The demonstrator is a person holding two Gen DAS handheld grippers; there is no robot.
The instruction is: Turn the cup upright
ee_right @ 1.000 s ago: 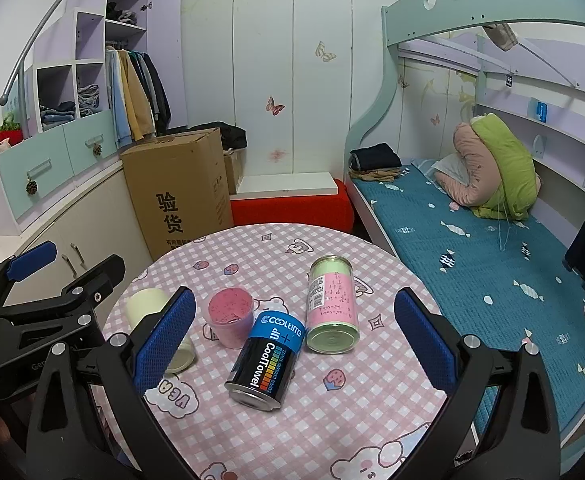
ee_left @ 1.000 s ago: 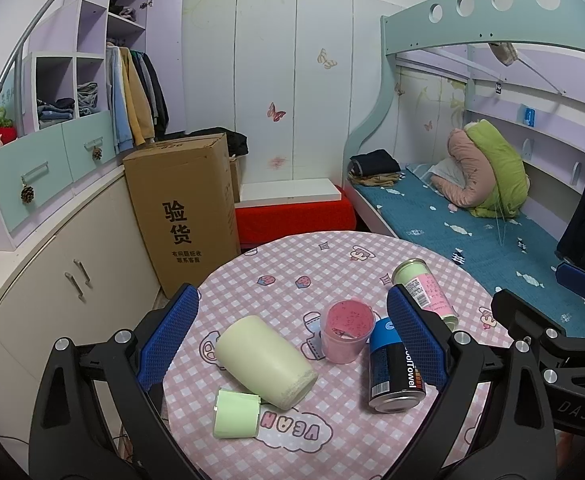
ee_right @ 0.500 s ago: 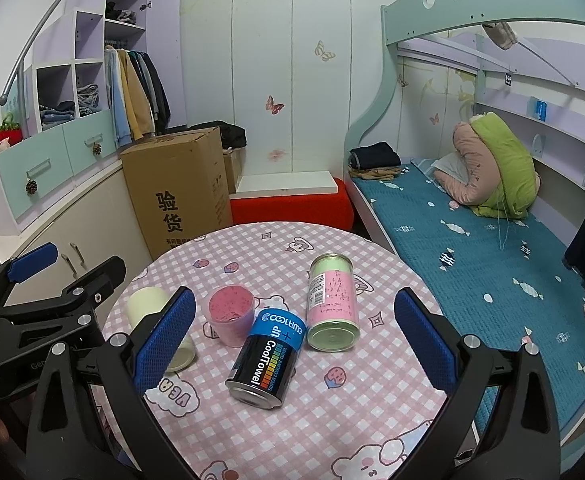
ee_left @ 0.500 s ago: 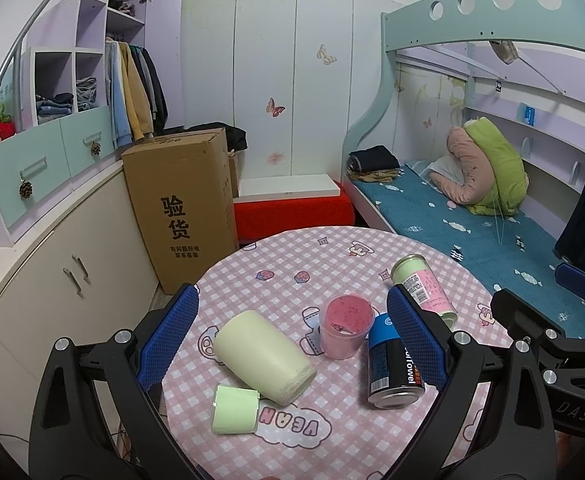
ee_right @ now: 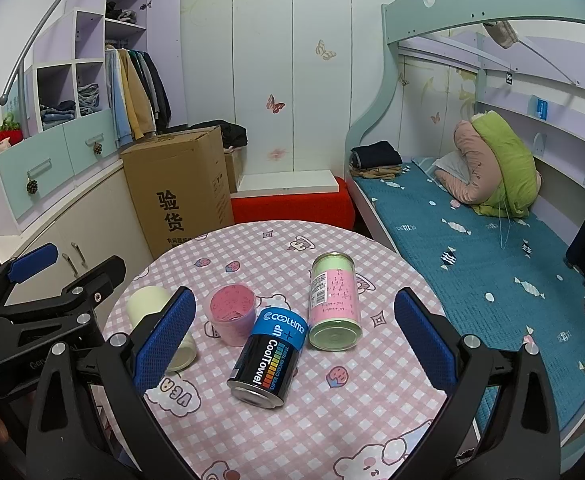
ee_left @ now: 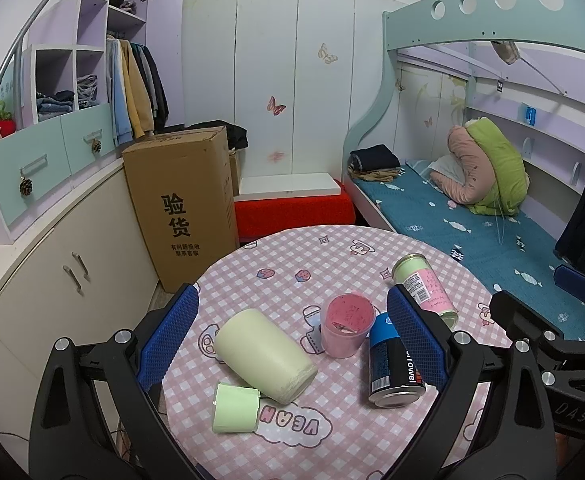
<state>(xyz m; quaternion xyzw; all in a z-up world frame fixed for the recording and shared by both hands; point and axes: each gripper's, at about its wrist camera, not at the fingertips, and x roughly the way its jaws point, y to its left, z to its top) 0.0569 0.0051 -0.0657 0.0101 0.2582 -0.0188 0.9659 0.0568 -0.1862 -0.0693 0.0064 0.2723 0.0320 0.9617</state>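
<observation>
A pale green cup [ee_left: 263,354] lies on its side on the round pink checked table [ee_left: 304,256], mouth toward me; it also shows in the right wrist view [ee_right: 148,304], partly behind a finger. A pink cup [ee_left: 346,330] stands upright beside it, also in the right wrist view [ee_right: 231,314]. My left gripper [ee_left: 292,340] is open and empty, above the table with the green cup between its fingers' line of sight. My right gripper [ee_right: 292,340] is open and empty, over the cans.
A black-and-blue can [ee_right: 268,356] and a pink-and-green can [ee_right: 334,304] lie on their sides right of the pink cup. A small green roll [ee_left: 235,408] lies by the green cup. A cardboard box [ee_left: 182,204], cabinets and a bunk bed [ee_left: 472,216] surround the table.
The left gripper has drifted slightly, with the table objects shifting a little in its view. The right gripper has barely moved. Nothing was grasped.
</observation>
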